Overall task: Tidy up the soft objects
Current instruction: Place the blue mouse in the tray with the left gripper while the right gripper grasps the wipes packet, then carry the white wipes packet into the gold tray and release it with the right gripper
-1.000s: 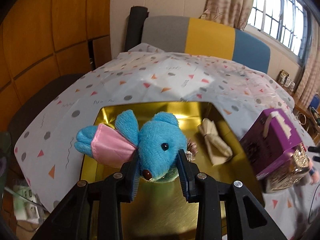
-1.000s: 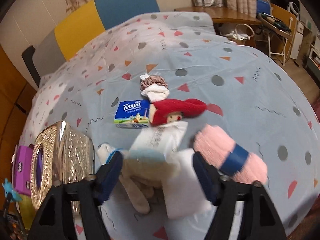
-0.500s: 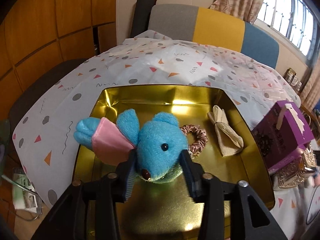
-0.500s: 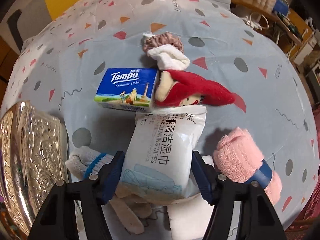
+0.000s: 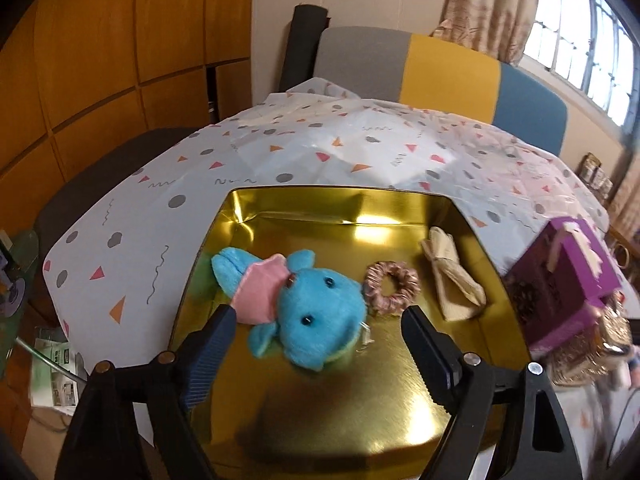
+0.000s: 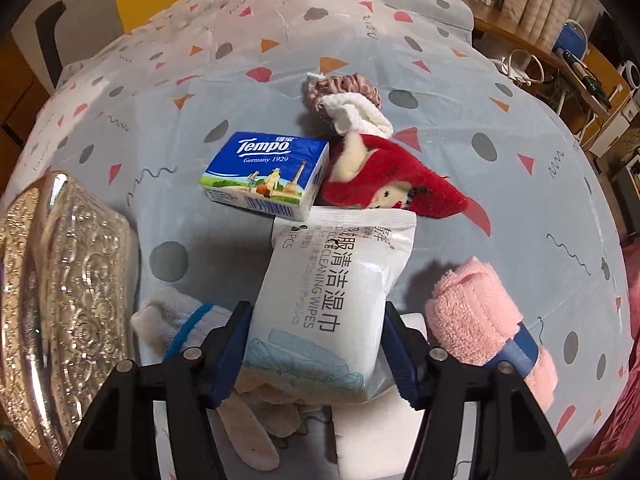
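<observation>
A blue plush mouse (image 5: pixel 316 316) with a pink cloth ear lies on its side inside the shiny gold tin (image 5: pixel 460 216), on the mirror-smooth floor near the left wall, next to a ruffled pink scrunchie (image 5: pixel 392 288) and a folded beige cloth (image 5: pixel 452 280) along the right wall. The left tongs (image 5: pixel 316 350) hang low over the tin's near half with their ribbed blue pads spread wide, one on each side of the mouse and not touching it. A purple gift box (image 5: pixel 560 284) stands just right of the tin on the desk (image 5: pixel 320 148), which is covered in a glossy sheet printed with dots and triangles. Only the right wrist view shows the pile farther along the desk: the right tongs (image 6: pixel 316 344) point down and forward, their pads pressed against both sides of a crinkly white pack of wet wipes (image 6: pixel 332 296). Beyond it lie a blue tissue pack (image 6: pixel 268 172), a red plush doll (image 6: pixel 396 184), a white cloth (image 6: pixel 356 114) and a second scrunchie (image 6: pixel 344 86). A rolled fluffy pink towel (image 6: pixel 484 324) sits to the right, a white sock with a blue stripe (image 6: pixel 176 324) to the left, and an embossed silver lid (image 6: pixel 60 292) at the far left.
</observation>
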`<state>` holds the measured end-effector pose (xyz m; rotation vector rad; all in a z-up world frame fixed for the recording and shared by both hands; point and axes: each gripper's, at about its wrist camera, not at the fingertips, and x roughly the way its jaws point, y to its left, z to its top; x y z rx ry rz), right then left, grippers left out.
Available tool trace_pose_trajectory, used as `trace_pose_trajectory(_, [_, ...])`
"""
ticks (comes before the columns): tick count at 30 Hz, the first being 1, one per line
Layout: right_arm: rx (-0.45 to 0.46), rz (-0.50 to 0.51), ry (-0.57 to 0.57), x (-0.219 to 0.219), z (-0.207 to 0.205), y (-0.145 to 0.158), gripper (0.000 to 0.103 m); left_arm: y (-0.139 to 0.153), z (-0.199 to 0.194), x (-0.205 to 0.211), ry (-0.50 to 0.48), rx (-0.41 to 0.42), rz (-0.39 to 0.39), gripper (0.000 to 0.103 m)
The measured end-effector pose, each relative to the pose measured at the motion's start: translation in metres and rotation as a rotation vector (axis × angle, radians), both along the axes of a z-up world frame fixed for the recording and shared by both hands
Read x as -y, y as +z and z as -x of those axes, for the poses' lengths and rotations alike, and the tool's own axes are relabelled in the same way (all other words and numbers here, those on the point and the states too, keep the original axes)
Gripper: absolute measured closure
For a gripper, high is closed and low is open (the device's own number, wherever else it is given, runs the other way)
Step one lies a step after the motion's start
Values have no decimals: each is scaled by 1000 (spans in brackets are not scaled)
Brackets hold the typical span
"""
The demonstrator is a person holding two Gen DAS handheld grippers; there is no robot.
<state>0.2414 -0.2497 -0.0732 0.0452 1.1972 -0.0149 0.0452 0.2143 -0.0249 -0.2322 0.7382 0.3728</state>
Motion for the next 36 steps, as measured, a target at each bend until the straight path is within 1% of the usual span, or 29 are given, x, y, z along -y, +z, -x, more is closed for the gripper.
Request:
trace_pose_trajectory(4, [21, -38, 7, 1, 12, 6, 42, 4, 6, 14, -47, 6, 11, 17])
trace_pose_trajectory(6, [19, -41, 16, 0, 17, 9, 42, 5, 8, 20, -65, 10, 22, 17])
trace_pose_trajectory(9, [16, -74, 34, 0, 27, 14, 42, 8, 11, 28, -90, 16, 31, 17])
trace_pose_trajectory(13, [46, -98, 45, 1, 41, 28, 42, 13, 15, 41, -127, 33, 11, 17])
trace_pose_trajectory(16, [77, -87, 57, 0, 39, 44, 42, 15, 17, 47, -149, 36, 3, 17])
trace_pose_trajectory(18, [93, -76, 56, -3, 26, 53, 42, 15, 19, 51, -161, 35, 0, 17])
trace_pose_trajectory(24, [115, -72, 50, -8, 11, 63, 42, 16, 28, 57, -184, 38, -10, 17])
trace_pose_trajectory(27, [133, -67, 63, -21, 5, 71, 42, 16, 31, 58, -191, 41, -5, 17])
trace_pose_trajectory(31, [177, -79, 103, -45, -1, 90, 42, 17, 33, 57, -191, 45, 0, 17])
trace_pose_trajectory(36, [235, -80, 190, -92, -13, 117, 42, 18, 36, 54, -186, 51, 3, 17])
